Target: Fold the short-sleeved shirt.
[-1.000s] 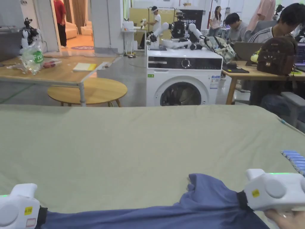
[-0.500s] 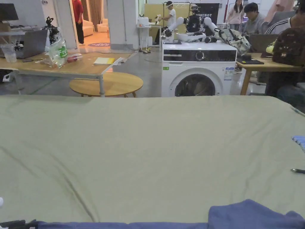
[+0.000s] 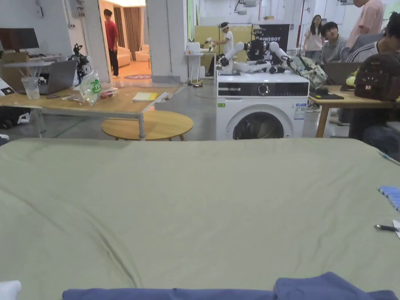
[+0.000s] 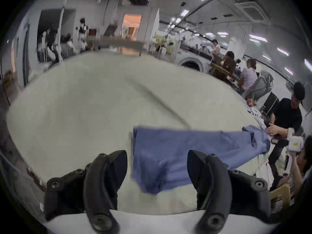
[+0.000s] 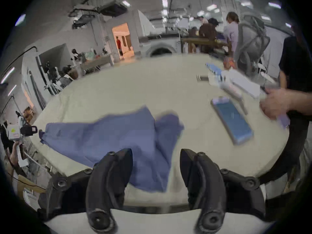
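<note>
Jaws of the left gripper (image 4: pixel 157 168) spread wide, empty, hovering just above the near corner of the blue short-sleeved shirt (image 4: pixel 185 155), touching nothing. Jaws of the right gripper (image 5: pixel 156 166) equally parted, empty, poised over the shirt's crumpled other end. Both views blurred.

Shirt lying along the near edge of the bed sheet (image 3: pixel 195 203), stretched flat on the left-gripper side and bunched into a raised fold on the right-gripper side; seen from the head view as a blue strip at the bottom of the frame, with the fold at its right end. Hem corner drooping over the sheet's edge below the left gripper.

Beyond the shirt, wide pale-green sheet with long shallow creases. Off the shirt's right end, well apart: a blue-screened phone (image 5: pixel 233 121) lying flat, a pen (image 3: pixel 384 227), a ribbed blue item (image 3: pixel 390 195) at the sheet's edge, white boxes (image 5: pixel 239 84), and another person's hand (image 5: pixel 276 104) resting by the sheet's far right edge.

Past the sheet's far edge, straight across from the shirt: a white washing machine (image 3: pixel 262 105) with a robot's white arms on top. Left of the machine, a round wooden table (image 3: pixel 147 124) tucked under a longer wooden table (image 3: pixel 117 104) carrying a laptop, a cup and a plastic bag. Right of the machine, people seated at a desk beside a brown backpack (image 3: pixel 378 77).
</note>
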Tool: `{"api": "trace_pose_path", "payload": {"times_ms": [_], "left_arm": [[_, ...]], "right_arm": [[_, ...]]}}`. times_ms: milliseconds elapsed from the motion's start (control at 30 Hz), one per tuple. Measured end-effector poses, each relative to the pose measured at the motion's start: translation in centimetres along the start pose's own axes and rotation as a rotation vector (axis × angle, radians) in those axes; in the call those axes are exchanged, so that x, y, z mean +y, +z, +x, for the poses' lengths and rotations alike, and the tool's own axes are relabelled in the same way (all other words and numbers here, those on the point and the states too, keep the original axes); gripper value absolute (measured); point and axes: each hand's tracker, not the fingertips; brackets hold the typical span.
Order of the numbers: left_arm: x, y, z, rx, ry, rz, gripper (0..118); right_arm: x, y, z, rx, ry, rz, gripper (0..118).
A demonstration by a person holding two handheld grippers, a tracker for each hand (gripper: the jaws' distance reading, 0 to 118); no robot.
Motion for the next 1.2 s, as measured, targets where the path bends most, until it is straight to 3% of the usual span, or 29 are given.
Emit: {"api": "trace_pose_path", "payload": {"times_ms": [100, 200, 333, 367, 400, 467, 500, 667, 800, 833, 867, 900, 933, 967, 1133, 1200], "left_arm": [[3.8, 0.6, 3.2, -0.015, -0.050, 0.098, 74], [6.2, 0.8, 7.2, -0.030, -0.129, 0.257, 74], [6.9, -0.6, 11.2, -0.027, -0.160, 0.295, 74], [6.5, -1.0, 12.1, -0.053, -0.136, 0.294, 70], [6.2, -1.4, 12.6, -0.108, -0.104, 0.275, 52], [5.6, -2.1, 13.6, -0.154, -0.090, 0.237, 11], [5.2, -2.2, 14.0, -0.143, -0.106, 0.244, 3], [4.3, -2.7, 14.3, -0.192, -0.146, 0.188, 0], [4.7, -2.0, 10.9, -0.260, -0.046, 0.139, 0], [4.9, -1.9, 9.6, -0.255, -0.012, 0.110, 11], [4.8, -1.7, 7.7, -0.249, 0.045, 0.052, 37], [4.6, -1.4, 5.6, -0.256, 0.097, 0.017, 74], [4.1, -1.4, 3.7, -0.272, 0.143, 0.002, 96], [3.3, -1.4, 1.5, -0.297, 0.203, 0.000, 103], [-0.2, -3.0, -6.2, -0.225, 0.423, -0.156, 103], [-1.8, -4.2, -7.9, -0.298, 0.527, -0.130, 103]], "right_arm": [[4.2, 0.8, -2.9, 0.016, 0.075, 0.119, 60], [6.7, 0.3, -6.9, 0.041, 0.067, 0.231, 60], [6.6, -1.7, -12.2, 0.127, 0.070, 0.278, 59], [6.2, -2.4, -13.4, 0.149, 0.075, 0.279, 59], [5.9, -3.0, -14.4, 0.161, 0.079, 0.272, 49], [5.2, -4.4, -16.1, 0.171, 0.097, 0.226, 13], [4.8, -4.9, -16.8, 0.164, 0.104, 0.222, 4], [3.6, -6.3, -18.0, 0.174, 0.119, 0.169, 0], [3.2, -6.1, -16.8, 0.183, 0.108, 0.147, 0], [3.1, -5.9, -16.3, 0.191, 0.105, 0.138, 0], [2.9, -5.5, -15.7, 0.205, 0.095, 0.127, 0], [2.6, -5.2, -15.0, 0.215, 0.072, 0.109, 0], [2.4, -5.0, -14.5, 0.222, 0.060, 0.101, 0], [2.1, -4.7, -14.0, 0.229, 0.047, 0.096, 0], [1.2, -4.2, -13.3, 0.243, 0.018, 0.053, 0], [1.1, -3.9, -13.0, 0.259, 0.005, 0.047, 0]]}}
